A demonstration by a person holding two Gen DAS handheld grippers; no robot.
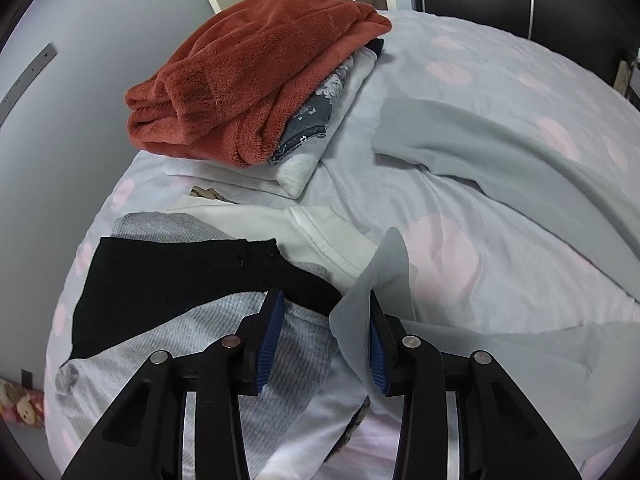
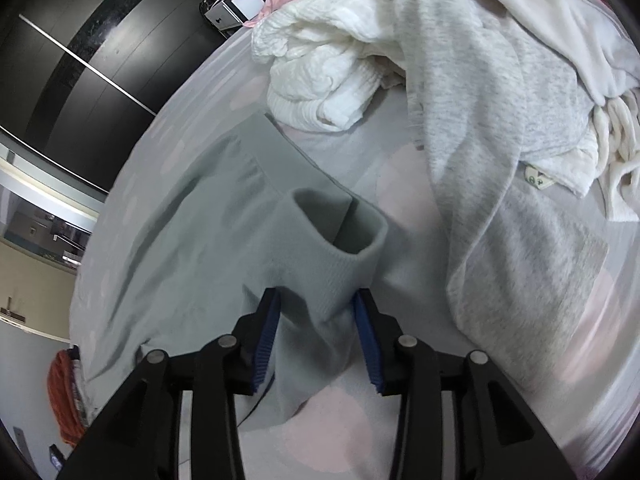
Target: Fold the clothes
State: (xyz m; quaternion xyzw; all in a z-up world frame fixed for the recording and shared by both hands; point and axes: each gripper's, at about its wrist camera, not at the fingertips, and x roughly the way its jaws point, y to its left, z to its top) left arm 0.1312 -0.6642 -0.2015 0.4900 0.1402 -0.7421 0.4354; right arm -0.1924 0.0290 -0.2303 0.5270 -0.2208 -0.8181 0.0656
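Note:
A pale grey-green garment [image 1: 500, 160] lies spread on the bed; it also shows in the right wrist view [image 2: 192, 208]. My left gripper [image 1: 326, 320] is open, with a corner of this garment [image 1: 384, 272] draped against the inside of its right finger. My right gripper [image 2: 316, 316] is open, and a ribbed sleeve cuff [image 2: 340, 236] of the same garment stands bunched between its fingers. A black cloth [image 1: 160, 280] and a grey ribbed garment [image 1: 224, 344] lie under the left gripper.
A folded stack topped by a rust-red fleece [image 1: 248, 80] sits at the bed's far left. A pile of unfolded white and grey clothes [image 2: 460, 80] lies to the right. The bed sheet [image 1: 460, 80] is pale with pink dots. A dark wardrobe [image 2: 80, 60] stands beyond the bed.

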